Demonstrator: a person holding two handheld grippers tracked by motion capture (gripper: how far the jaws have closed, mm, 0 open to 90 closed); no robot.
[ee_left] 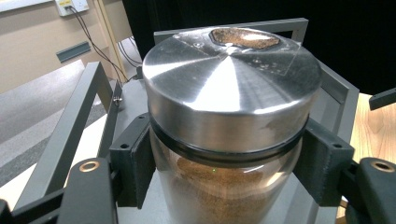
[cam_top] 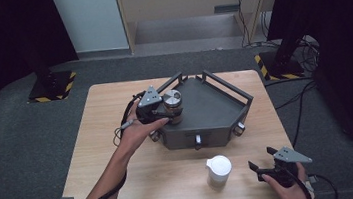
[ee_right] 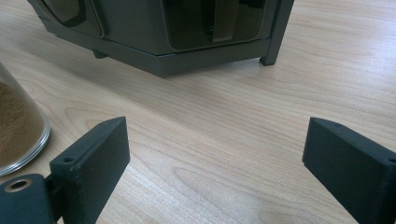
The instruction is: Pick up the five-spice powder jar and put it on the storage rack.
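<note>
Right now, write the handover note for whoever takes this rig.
Left gripper: shut on the steel-lidded jar of brown powder, held over the dark grey tray, near its left front corner.
Right gripper: open, holding nothing, low over the table at front right.
White-lidded jar: stands on the table before the tray.
Done: first jar brought to the tray.
Left: probably set it down, release, then fetch the white-lidded jar.

High view overhead, facing forward-down; claw views close, low; all share grey tray.
</note>
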